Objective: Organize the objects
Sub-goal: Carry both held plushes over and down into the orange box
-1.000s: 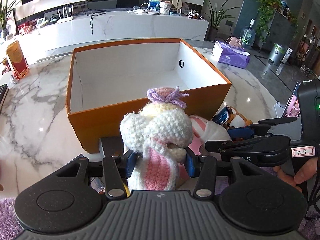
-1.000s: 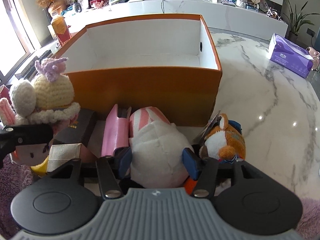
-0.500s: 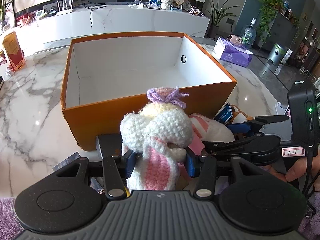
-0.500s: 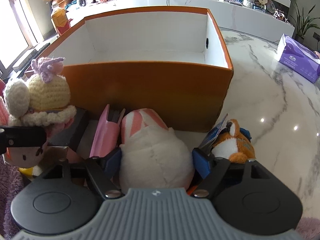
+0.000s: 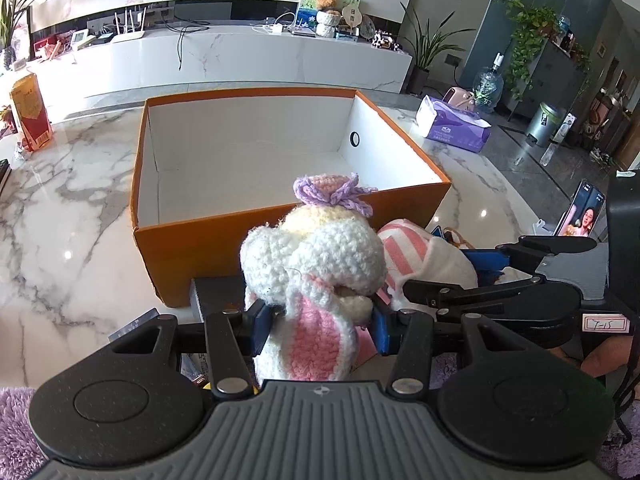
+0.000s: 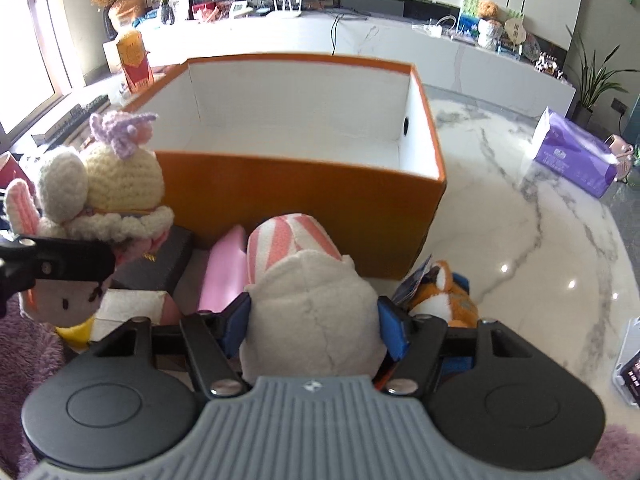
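My left gripper (image 5: 320, 320) is shut on a crocheted white bunny doll (image 5: 316, 256) with a purple bow, held in front of the orange box (image 5: 192, 252). The doll also shows at the left of the right wrist view (image 6: 116, 184). My right gripper (image 6: 316, 320) is shut on a white plush toy with pink stripes (image 6: 312, 304), held just before the box's near wall (image 6: 300, 196). The box is open and white inside. The right gripper also shows in the left wrist view (image 5: 492, 276).
A small orange fox plush (image 6: 444, 300), a pink item (image 6: 224, 276), a dark box (image 6: 160, 260) and a small doll face (image 6: 64, 300) lie before the box. A purple tissue pack (image 6: 572, 160) and a red carton (image 5: 30, 112) stand on the marble table (image 6: 540, 240). A phone (image 5: 584, 212) stands at right.
Both grippers have risen with their toys and moved a little toward the box, so more of its inside shows. Both grips are unchanged.
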Motion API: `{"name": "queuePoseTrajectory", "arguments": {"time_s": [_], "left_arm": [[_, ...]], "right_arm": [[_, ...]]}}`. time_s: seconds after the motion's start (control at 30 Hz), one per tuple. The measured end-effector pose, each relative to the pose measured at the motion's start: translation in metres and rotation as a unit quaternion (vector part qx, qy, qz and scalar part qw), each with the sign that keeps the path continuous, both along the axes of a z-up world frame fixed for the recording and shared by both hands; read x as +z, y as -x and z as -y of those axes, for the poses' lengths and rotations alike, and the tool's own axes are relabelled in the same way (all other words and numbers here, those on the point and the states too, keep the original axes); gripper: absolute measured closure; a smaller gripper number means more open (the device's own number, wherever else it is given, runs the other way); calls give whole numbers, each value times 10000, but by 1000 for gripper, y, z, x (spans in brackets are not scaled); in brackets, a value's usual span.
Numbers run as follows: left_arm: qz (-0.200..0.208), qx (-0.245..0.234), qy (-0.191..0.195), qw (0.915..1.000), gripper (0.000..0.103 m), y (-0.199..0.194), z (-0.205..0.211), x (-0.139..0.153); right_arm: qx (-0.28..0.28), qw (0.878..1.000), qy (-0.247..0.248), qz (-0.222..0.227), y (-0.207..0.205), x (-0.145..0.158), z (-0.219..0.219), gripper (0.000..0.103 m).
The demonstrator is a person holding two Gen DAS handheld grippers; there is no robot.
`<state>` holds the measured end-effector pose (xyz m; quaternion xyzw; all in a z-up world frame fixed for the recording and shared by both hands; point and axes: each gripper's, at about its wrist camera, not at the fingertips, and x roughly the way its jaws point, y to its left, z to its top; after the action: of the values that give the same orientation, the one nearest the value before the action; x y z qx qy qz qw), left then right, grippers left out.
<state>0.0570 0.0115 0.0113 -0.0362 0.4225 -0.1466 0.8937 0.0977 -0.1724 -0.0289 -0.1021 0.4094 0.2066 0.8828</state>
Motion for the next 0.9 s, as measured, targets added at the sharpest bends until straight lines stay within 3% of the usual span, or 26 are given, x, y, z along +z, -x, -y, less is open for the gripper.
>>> {"name": "queuePoseTrajectory", "arguments": {"time_s": [0.33,0.6,0.73,0.9], "left_arm": [[307,12,140,9994,47,-6,-5,38],[615,215,329,9973,47,-49,-17,75],[447,419,415,9973,47,-82,-28,74],[42,583,220,9980,47,-114,-35,46]], "right_arm": [[-37,9962,-726,483,3,66,7,36],[-134,9830,-1675,745,-30,115,-12,36],[-347,9763,-2079,485,-65,122,-24,35],[-609,9754,-2115,-124,-104,98,-39,35]]}}
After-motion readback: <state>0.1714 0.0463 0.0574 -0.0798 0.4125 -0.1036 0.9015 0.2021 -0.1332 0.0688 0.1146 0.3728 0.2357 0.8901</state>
